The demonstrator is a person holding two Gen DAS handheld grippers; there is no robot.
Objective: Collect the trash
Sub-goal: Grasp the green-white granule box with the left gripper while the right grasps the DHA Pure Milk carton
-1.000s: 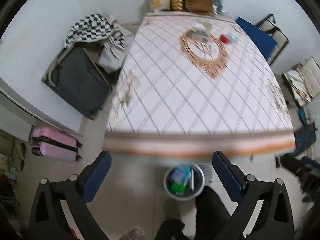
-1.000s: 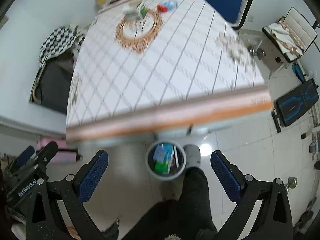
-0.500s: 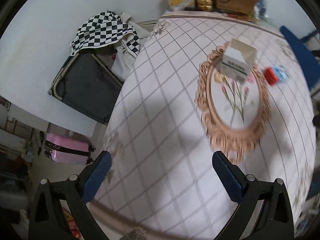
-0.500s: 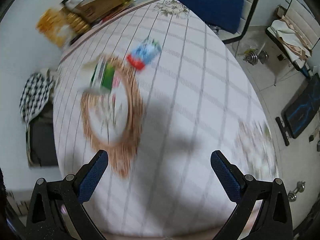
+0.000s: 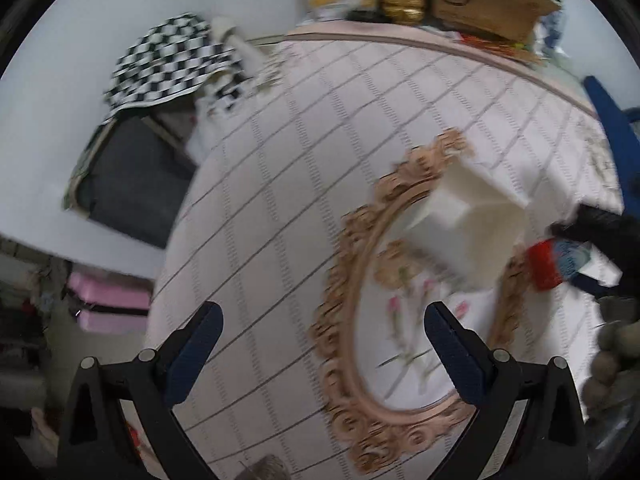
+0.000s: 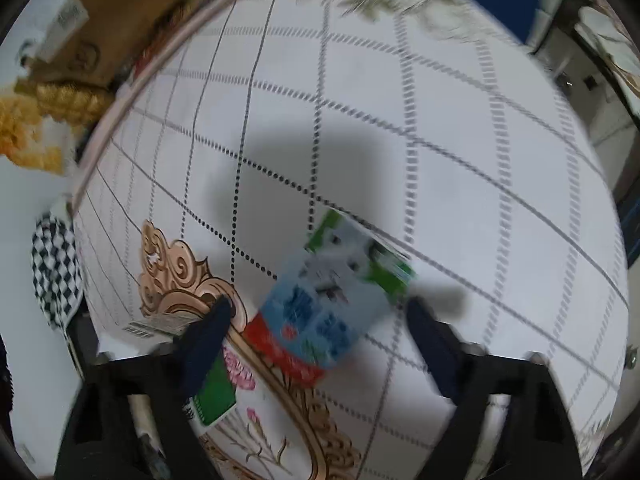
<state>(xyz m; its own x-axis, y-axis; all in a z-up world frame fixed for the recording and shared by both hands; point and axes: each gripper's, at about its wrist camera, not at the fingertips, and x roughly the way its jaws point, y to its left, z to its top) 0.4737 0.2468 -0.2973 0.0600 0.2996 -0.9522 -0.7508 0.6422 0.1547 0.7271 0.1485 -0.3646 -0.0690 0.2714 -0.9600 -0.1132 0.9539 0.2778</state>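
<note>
Two grippers are over the white, grid-patterned tablecloth [image 6: 460,152], both pointing steeply down. Right gripper [image 6: 316,312]: jaws closing, with the blue, red and green printed packet [image 6: 328,304] lying on the cloth between the fingers; blur prevents confirming that the pads touch it. An open white carton with a green side [image 6: 214,396] sits just outside its left finger. Left gripper [image 5: 320,328]: fingers spread wide, nothing between them, only cloth and its tan ornamental oval print [image 5: 360,304]. The white carton [image 5: 468,224] lies ahead of its right finger; the packet [image 5: 556,260] is further right.
</note>
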